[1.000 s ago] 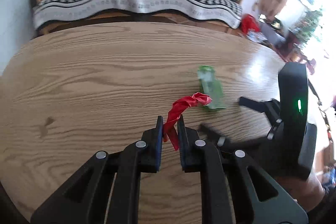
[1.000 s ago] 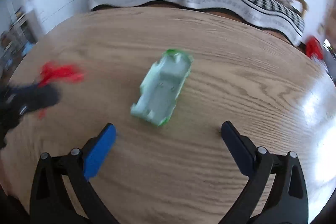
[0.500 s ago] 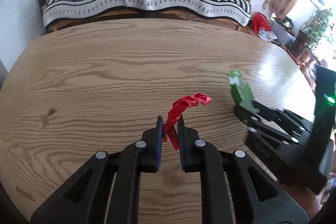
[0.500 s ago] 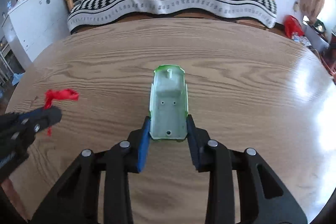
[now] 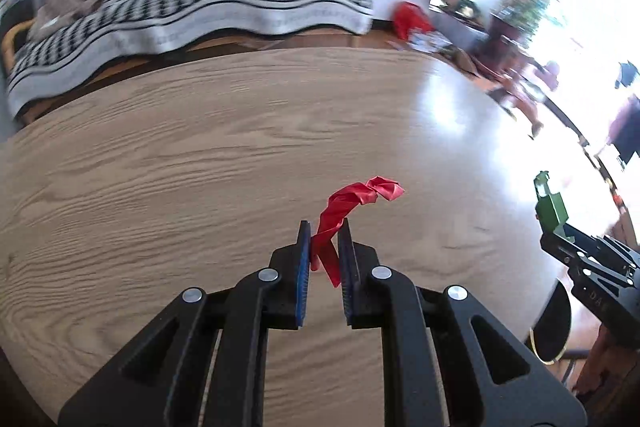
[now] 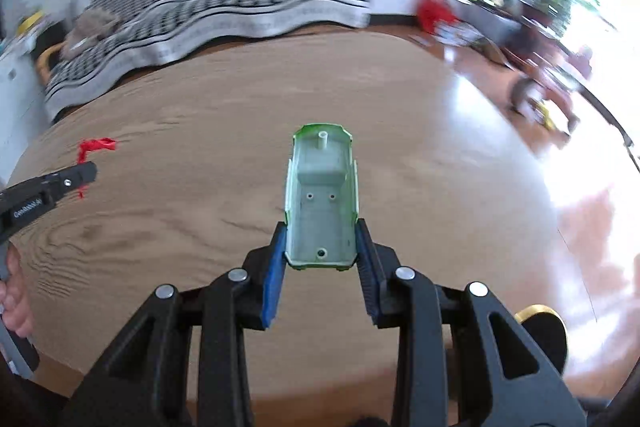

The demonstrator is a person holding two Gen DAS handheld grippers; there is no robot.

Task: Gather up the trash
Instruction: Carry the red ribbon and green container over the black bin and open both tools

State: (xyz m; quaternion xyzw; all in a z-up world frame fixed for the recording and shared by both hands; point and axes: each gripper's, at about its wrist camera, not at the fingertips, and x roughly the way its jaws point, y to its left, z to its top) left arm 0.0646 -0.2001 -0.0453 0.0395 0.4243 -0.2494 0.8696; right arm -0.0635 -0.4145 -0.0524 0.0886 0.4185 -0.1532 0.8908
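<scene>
The left tool (image 5: 324, 243) is clenched on a red wrapper (image 5: 352, 203), pinched between its 2 blue pads (image 5: 305, 267). The wrapper's twisted end runs up and out past the tips toward 1 o'clock, clear of the wooden tabletop (image 5: 160, 167). The right tool (image 6: 320, 239) is clenched on a green plastic shell (image 6: 320, 195), gripped by its long sides at the near end; the shell sticks out past the tips toward 12 o'clock, hollow side facing the camera, with a peg and small holes inside.

The left view shows the right tool (image 5: 592, 267) at 3 o'clock, over the tabletop's edge, and only the shell's (image 5: 550, 205) dark green outer side. The right view shows the left tool (image 6: 52, 187) at 9 o'clock with the wrapper (image 6: 96, 147) above its tip and fingers (image 6: 16, 303) on its handle. Both views are blurred toward the striped bed (image 5: 180, 15) at 11 o'clock.
</scene>
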